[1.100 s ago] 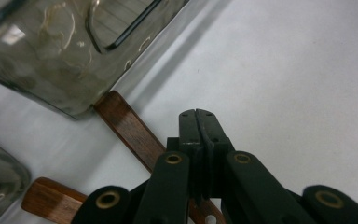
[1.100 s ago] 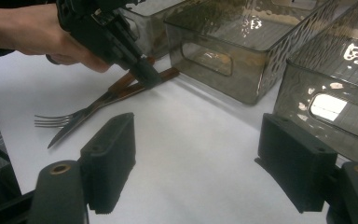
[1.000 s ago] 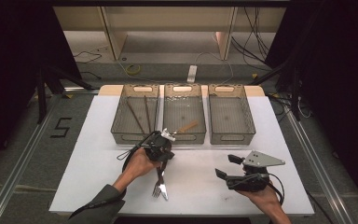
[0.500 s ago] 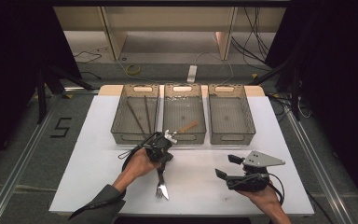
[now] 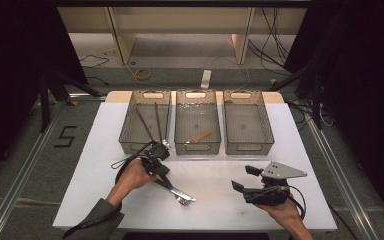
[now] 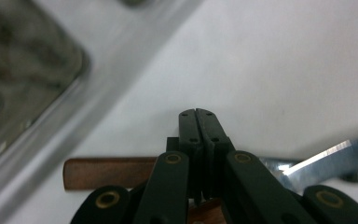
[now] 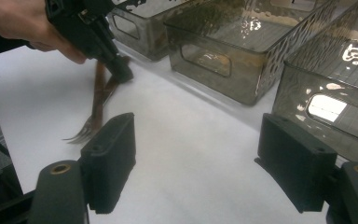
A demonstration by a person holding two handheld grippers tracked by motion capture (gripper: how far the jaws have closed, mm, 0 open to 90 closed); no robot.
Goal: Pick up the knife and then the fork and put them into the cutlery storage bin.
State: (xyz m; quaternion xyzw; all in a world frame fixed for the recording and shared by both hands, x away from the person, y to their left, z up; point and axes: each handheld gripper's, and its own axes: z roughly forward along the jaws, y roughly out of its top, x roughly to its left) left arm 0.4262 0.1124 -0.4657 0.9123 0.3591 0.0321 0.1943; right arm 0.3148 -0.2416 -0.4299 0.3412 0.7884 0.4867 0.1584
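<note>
Behind my grippers I see three bins (image 5: 198, 147): two chopsticks (image 5: 158, 123) left, one wooden piece (image 5: 200, 135) middle. Left gripper (image 5: 164, 172) grasps the fork (image 5: 176, 191); right gripper (image 5: 245, 178) gapes, released.

Shiny metal fork (image 5: 179, 194) with a brown wooden handle, matt white counter (image 5: 100, 145), glossy smoky translucent plastic bins (image 5: 248, 121).

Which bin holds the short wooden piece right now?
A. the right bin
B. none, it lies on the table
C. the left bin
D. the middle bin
D: in the high view the wooden piece lies on the floor of the middle bin, near its front wall.
</note>
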